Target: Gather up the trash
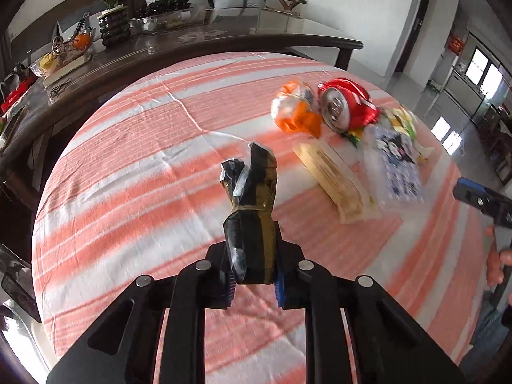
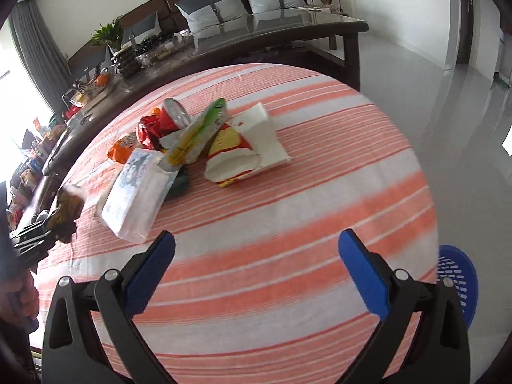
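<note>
My left gripper [image 1: 253, 280] is shut on a dark black-and-gold wrapper [image 1: 252, 211] held above the striped tablecloth [image 1: 134, 160]; the same wrapper [image 2: 65, 211] shows at the left edge of the right wrist view. A heap of trash lies beyond: a crushed red can [image 1: 344, 104], an orange packet [image 1: 296, 110], a beige packet [image 1: 336, 179] and a white-blue tissue pack [image 1: 398, 163]. In the right wrist view the tissue pack [image 2: 137, 192], a green-yellow wrapper [image 2: 198, 134], a red-yellow bag [image 2: 230, 156] and a white box [image 2: 262, 131] lie ahead of my open, empty right gripper [image 2: 256, 256].
A blue perforated basket [image 2: 457, 275] sits low beyond the table's right edge. A dark wooden table [image 1: 224, 32] with a plant, fruit and dishes stands behind, with a cushioned sofa [image 2: 224, 6] beyond. A hand [image 1: 497, 262] shows at the right edge.
</note>
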Demonstrator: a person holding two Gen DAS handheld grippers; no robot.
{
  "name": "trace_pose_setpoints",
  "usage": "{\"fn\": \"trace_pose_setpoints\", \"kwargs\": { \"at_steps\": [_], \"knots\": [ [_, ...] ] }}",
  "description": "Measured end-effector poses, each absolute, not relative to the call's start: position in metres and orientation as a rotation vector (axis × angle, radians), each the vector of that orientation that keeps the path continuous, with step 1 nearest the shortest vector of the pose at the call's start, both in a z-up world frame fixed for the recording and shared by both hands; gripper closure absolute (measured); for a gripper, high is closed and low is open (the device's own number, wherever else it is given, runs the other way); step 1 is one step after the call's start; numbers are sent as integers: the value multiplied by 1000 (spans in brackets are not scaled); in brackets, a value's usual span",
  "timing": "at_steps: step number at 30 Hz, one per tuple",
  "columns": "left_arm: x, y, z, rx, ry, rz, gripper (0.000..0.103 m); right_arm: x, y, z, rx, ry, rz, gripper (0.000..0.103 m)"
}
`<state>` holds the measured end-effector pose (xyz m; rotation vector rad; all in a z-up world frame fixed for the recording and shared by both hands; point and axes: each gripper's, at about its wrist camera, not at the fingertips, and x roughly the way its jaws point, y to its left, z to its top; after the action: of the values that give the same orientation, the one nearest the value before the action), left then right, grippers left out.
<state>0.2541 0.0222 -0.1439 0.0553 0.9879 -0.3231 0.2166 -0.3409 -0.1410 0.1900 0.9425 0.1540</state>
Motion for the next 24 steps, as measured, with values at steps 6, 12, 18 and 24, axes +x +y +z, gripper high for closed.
{"fn": "trace_pose_setpoints", "kwargs": {
  "at_steps": [6, 12, 18, 24],
  "knots": [
    [214, 5, -147, 91, 966, -371, 67, 246, -326, -130, 133, 957, 182, 12],
    [208, 13, -154, 95, 967, -334, 43, 234, -263, -125, 155, 997, 378, 16],
    [209, 10, -159, 106, 967, -313, 42, 255, -204, -133, 196, 999, 258, 16],
    [213, 10, -160, 137, 969, -263, 42, 277, -177, -140, 91, 1067, 148, 33]
  ]
}}
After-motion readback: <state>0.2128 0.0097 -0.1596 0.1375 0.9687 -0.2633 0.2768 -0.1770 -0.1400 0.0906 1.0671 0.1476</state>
